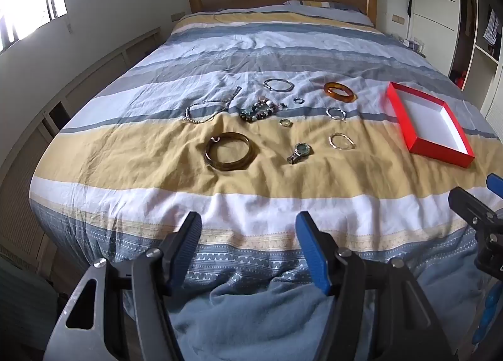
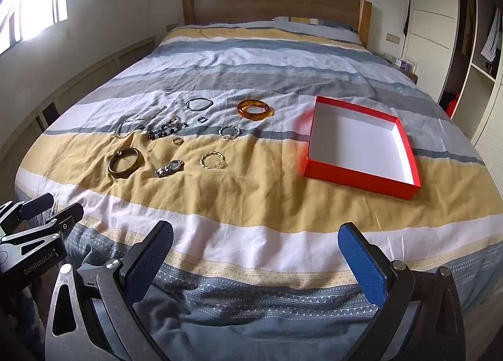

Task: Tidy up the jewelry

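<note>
Both the left gripper (image 1: 248, 229) and right gripper (image 2: 256, 240) hang at six o'clock with jaws apart, empty. Loose jewellery (image 2: 171, 138) lies spread on the striped bed (image 2: 251, 204) at ten o'clock, each piece separately reachable; the shallow red cardboard box (image 2: 361, 177) waits empty at two o'clock, likely to receive it.

On the bed (image 2: 251, 204) the jewelry lies in a loose cluster left of the middle, and the open box (image 2: 405, 186) sits well apart to its right, nothing in it. Nearest the foot edge lie three pieces in a row: a wide bangle (image 2: 124, 162) at the left, a watch (image 2: 169, 167) in the middle, a twisted bracelet (image 2: 213, 160) at the right. Behind them lie a chain necklace (image 2: 132, 127) at the left, a beaded heap (image 2: 166, 128), a small ring (image 2: 178, 140) and another bracelet (image 2: 229, 132). Farthest toward the headboard (image 2: 276, 4) lie a thin hoop (image 2: 198, 104) and, right of it, a thick bangle (image 2: 254, 109), with a second small ring (image 2: 202, 119) between the rows.
</note>
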A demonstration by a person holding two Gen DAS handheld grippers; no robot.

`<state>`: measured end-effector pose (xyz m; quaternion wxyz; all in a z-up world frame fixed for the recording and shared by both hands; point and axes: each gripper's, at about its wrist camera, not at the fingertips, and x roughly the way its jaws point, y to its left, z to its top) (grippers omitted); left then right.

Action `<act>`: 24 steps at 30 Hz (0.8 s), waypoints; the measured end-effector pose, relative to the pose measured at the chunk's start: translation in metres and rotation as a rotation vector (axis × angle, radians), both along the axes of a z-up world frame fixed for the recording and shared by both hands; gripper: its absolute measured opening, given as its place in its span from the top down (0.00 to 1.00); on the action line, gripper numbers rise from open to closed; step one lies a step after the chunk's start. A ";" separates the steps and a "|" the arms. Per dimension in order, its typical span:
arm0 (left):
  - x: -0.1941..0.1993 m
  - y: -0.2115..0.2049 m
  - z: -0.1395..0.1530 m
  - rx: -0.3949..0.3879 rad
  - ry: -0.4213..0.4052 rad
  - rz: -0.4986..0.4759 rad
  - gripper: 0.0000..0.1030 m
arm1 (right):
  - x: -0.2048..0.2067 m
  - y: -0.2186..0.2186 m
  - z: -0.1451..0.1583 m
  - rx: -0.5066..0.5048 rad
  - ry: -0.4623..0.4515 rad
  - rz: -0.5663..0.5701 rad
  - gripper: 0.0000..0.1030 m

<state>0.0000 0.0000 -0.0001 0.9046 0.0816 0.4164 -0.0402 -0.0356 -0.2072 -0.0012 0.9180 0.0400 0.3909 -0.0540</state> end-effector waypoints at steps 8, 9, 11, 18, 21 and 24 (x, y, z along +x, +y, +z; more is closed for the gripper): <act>0.000 0.000 0.000 -0.009 0.005 -0.001 0.41 | 0.002 -0.001 -0.003 -0.003 0.009 -0.001 0.00; 0.000 -0.001 0.000 -0.005 0.001 0.002 0.41 | 0.003 -0.001 -0.003 -0.003 0.012 -0.002 0.00; -0.003 -0.005 -0.001 0.007 -0.018 0.005 0.41 | 0.002 0.000 0.000 -0.003 0.013 0.000 0.00; 0.001 -0.008 0.000 0.002 -0.019 -0.002 0.41 | 0.003 -0.001 -0.003 0.000 0.011 0.002 0.00; 0.002 -0.006 -0.001 0.002 -0.012 0.003 0.41 | 0.003 -0.001 -0.002 0.001 0.012 0.001 0.01; 0.001 -0.005 -0.001 0.003 -0.016 0.001 0.41 | 0.004 -0.001 -0.003 0.001 0.011 0.001 0.00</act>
